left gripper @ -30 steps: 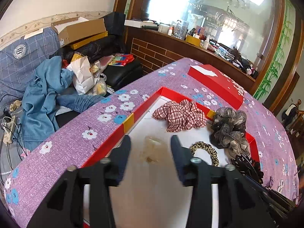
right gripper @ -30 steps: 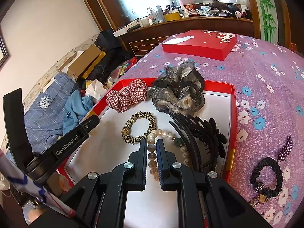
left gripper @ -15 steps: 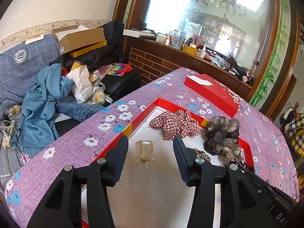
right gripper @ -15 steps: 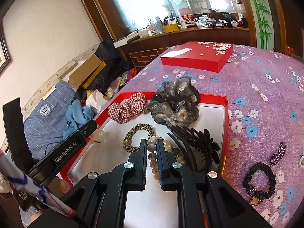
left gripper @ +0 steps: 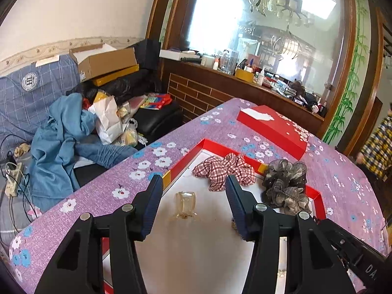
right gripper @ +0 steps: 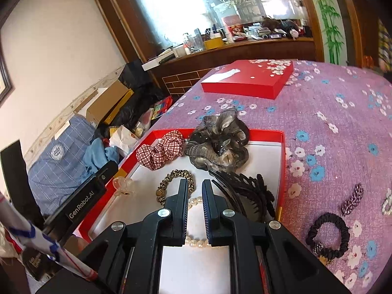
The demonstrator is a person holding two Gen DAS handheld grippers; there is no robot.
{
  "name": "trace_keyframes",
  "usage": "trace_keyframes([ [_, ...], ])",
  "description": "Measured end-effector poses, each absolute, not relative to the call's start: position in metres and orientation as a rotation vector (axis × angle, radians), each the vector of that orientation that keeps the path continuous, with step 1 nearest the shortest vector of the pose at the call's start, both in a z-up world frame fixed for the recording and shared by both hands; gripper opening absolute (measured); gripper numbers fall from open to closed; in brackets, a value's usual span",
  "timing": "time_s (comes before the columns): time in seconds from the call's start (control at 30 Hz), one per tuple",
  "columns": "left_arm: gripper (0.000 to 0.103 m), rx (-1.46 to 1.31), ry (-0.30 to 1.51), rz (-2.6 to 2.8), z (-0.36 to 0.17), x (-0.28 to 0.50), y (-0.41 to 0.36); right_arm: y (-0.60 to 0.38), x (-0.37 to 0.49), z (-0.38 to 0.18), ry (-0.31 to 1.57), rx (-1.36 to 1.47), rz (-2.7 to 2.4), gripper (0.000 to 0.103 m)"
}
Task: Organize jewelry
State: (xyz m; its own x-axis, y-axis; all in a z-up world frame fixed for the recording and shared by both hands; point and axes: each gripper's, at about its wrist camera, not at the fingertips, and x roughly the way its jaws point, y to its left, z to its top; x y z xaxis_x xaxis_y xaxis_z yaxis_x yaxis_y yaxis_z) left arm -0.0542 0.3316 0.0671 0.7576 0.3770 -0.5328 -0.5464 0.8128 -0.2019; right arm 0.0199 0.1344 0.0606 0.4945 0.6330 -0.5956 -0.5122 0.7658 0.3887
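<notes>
My right tongs (right gripper: 195, 188), nearly clenched and empty, sit above the box; the black scrunchie (right gripper: 328, 235) lies to their right on the tabletop (right gripper: 343, 122). Left tongs (left gripper: 193, 191) hang released.

- An open box (right gripper: 281, 161) sits on the desk (right gripper: 343, 127); its lid (right gripper: 247, 83) lies behind it, well apart.
- Along the box's far wall, a checked scrunchie (right gripper: 159, 150) lies left of a gauze scrunchie (right gripper: 218, 147), the two touching.
- Nearer, a clear clip (right gripper: 122, 185) lies at the left, a spotted hair tie (right gripper: 171, 183) in the middle, a toothed claw clip (right gripper: 245, 193) at the right.
- A pearl string (right gripper: 196, 241) lies in front of the hair tie.
- Right of the box, on the desk, lie a dark hair tie (right gripper: 328, 237) and a beaded clip (right gripper: 352, 199).
</notes>
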Motion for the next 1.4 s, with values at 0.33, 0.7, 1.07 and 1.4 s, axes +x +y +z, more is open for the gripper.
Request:
trace_keyframes([
  [0.33,0.054,-0.329,0.454,0.542,0.071,-0.059,0.328,0.083,-0.006,0.074,0.807,0.221,0.654,0.013],
  [0.7,0.055,-0.272,0.499,0.481,0.091,-0.083,0.292,-0.022,-0.054,0.099,0.745,0.273,0.533,0.022],
  [1.07,0.054,-0.132,0.621,0.089,0.174,-0.100,0.139,-0.131,-0.097,0.119,0.615,0.419,0.463,0.023],
  [1.4,0.055,0.021,0.571,-0.193,0.280,-0.134,-0.035,-0.242,-0.146,0.170,0.425,0.517,0.392,0.023],
])
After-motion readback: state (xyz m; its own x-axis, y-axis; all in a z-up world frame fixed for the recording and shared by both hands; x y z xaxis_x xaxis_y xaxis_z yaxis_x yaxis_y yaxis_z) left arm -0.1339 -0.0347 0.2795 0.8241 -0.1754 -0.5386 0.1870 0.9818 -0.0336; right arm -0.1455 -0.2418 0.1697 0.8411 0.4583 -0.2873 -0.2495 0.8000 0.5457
